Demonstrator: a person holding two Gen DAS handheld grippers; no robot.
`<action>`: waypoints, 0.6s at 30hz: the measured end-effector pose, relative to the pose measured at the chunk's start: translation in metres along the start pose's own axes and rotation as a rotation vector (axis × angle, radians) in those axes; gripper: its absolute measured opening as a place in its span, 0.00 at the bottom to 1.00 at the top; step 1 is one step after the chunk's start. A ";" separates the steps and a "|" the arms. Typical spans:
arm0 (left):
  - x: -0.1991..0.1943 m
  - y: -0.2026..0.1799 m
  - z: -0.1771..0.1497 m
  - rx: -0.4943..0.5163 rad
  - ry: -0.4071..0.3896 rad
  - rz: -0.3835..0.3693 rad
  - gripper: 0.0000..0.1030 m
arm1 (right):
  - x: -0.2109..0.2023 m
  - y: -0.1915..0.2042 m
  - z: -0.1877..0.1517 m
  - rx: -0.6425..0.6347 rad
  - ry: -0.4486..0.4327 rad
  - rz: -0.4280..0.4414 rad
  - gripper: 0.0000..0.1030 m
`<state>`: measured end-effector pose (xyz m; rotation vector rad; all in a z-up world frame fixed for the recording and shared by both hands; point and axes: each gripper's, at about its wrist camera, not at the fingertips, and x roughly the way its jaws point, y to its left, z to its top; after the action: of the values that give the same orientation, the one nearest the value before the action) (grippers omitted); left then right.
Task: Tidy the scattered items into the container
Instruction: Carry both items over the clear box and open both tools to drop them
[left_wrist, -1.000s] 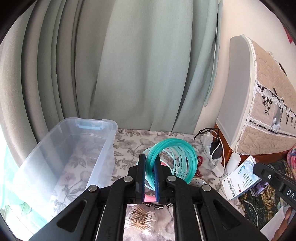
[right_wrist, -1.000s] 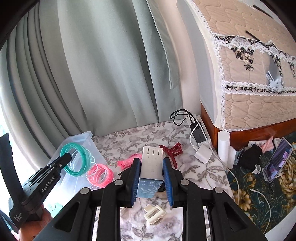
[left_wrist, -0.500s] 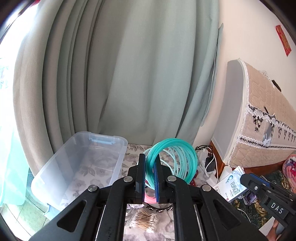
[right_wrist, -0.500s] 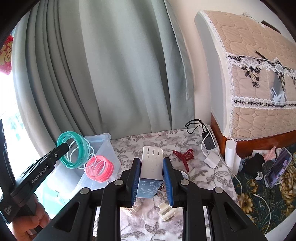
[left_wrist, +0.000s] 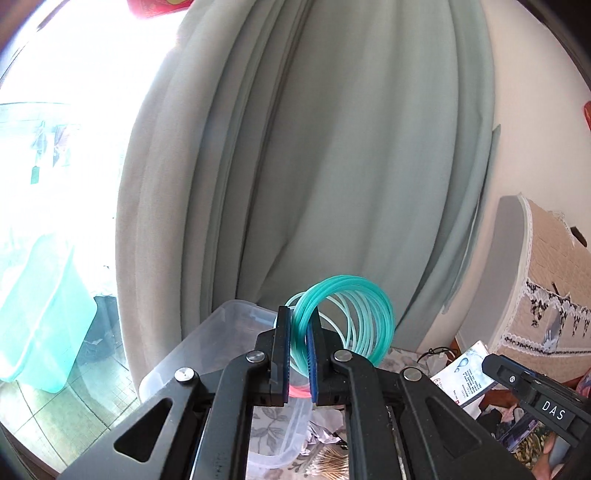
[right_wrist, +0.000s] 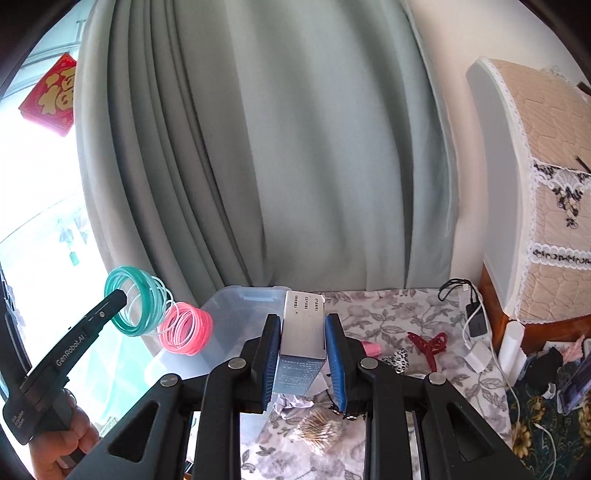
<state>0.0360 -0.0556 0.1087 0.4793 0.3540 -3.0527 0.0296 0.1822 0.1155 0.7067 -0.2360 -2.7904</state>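
My left gripper (left_wrist: 297, 334) is shut on a teal and pink plastic spring coil (left_wrist: 347, 317), held up in the air above the near end of the clear plastic bin (left_wrist: 207, 347). From the right wrist view the same coil (right_wrist: 159, 314) hangs from the left gripper (right_wrist: 118, 295), teal end pinched, pink end drooping to the left of the bin (right_wrist: 240, 314). My right gripper (right_wrist: 302, 341) is shut on a silver-grey carton (right_wrist: 303, 332), lifted over the floral table beside the bin's right wall.
On the floral cloth (right_wrist: 388, 310) lie a red claw clip (right_wrist: 428, 343), a pink clip (right_wrist: 369, 348), a cotton swab packet (right_wrist: 319, 430) and crumpled paper (right_wrist: 291, 400). Chargers and cables (right_wrist: 474, 325) sit at the right by a covered appliance (right_wrist: 535, 192). Curtains (right_wrist: 295, 147) hang behind.
Both grippers have risen and swung left, carrying the coil and the carton. The bin now sits lower in both views, and the window shows at the left.
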 end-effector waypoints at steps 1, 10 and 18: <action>0.001 0.007 0.000 -0.011 -0.001 0.012 0.07 | 0.005 0.007 0.000 -0.012 0.007 0.012 0.26; 0.025 0.061 -0.015 -0.102 0.057 0.086 0.07 | 0.050 0.057 -0.010 -0.098 0.098 0.088 0.26; 0.053 0.083 -0.030 -0.133 0.117 0.094 0.07 | 0.093 0.071 -0.023 -0.136 0.176 0.103 0.26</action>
<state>-0.0003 -0.1294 0.0467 0.6482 0.5183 -2.8941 -0.0238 0.0858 0.0696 0.8734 -0.0472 -2.5994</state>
